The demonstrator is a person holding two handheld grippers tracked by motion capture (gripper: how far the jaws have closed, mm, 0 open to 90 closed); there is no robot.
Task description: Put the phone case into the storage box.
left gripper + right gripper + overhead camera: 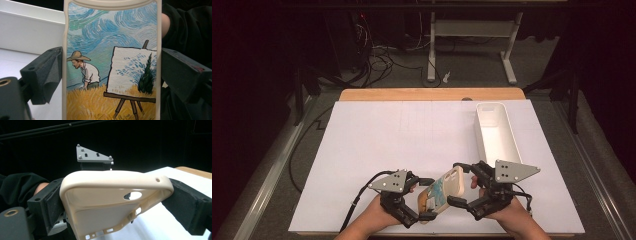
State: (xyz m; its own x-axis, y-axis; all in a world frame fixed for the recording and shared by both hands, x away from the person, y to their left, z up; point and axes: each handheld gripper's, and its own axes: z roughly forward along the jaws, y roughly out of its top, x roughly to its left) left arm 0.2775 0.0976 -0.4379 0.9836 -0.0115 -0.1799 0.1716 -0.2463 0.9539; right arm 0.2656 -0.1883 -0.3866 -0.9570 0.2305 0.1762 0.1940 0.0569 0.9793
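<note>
Left gripper clamped across phone case, pads on both long edges near one end; painted back faces its camera. Right gripper clamped across other end, near camera cutout; hollow inside of case faces its camera. Case held between both, tilted, above near edge of white table. White tray farther back on right, well apart.

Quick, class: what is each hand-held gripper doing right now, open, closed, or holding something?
Left hand-held gripper: closed on the phone case, pads on both long edges.
Right hand-held gripper: closed on the same phone case, at its camera-hole end.
</note>
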